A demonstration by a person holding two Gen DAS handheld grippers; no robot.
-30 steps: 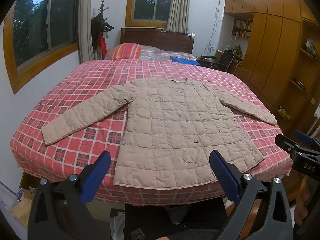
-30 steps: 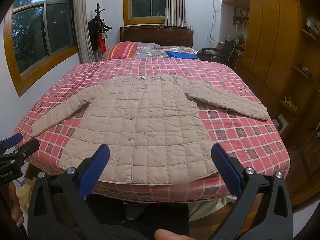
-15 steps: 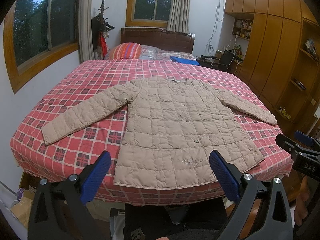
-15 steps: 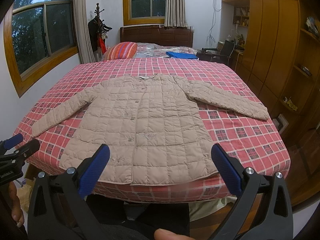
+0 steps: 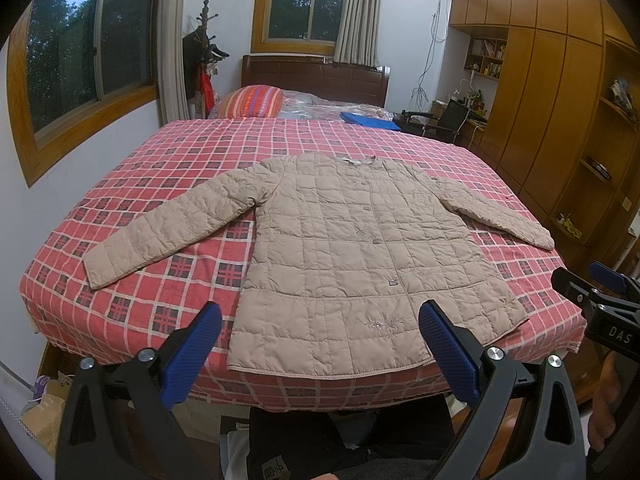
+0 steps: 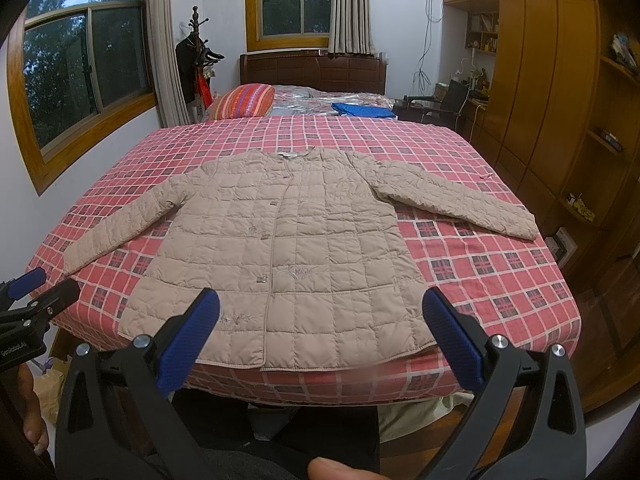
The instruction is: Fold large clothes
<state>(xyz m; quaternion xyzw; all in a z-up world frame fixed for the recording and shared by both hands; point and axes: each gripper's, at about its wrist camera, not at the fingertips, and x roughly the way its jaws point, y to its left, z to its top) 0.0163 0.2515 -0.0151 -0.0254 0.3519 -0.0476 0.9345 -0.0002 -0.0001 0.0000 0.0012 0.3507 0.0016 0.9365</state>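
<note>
While it lies flat and buttoned on the red checked bedspread (image 5: pixel 168 184), the beige quilted jacket (image 5: pixel 352 248) has its hem along the bed's near edge and its collar toward the headboard (image 5: pixel 316 80). Both sleeves spread outward, the left sleeve (image 5: pixel 168 228) reaching toward the bed's window-side edge and the right sleeve (image 6: pixel 456 200) toward the wardrobe-side edge. Nothing rests on the jacket, and nothing stands between it and the grippers.

The left gripper (image 5: pixel 320 344) hangs just short of the near edge over the hem, its jaws wide apart and holding nothing. The right gripper (image 6: pixel 320 328) sits likewise, jaws apart and empty.

Beyond the collar lie a striped pillow (image 5: pixel 252 100) and a folded blue cloth (image 5: pixel 368 119) near the headboard. A coat stand (image 5: pixel 204 52) occupies the corner by the window, and a wooden wardrobe (image 5: pixel 552 112) lines the far side.
</note>
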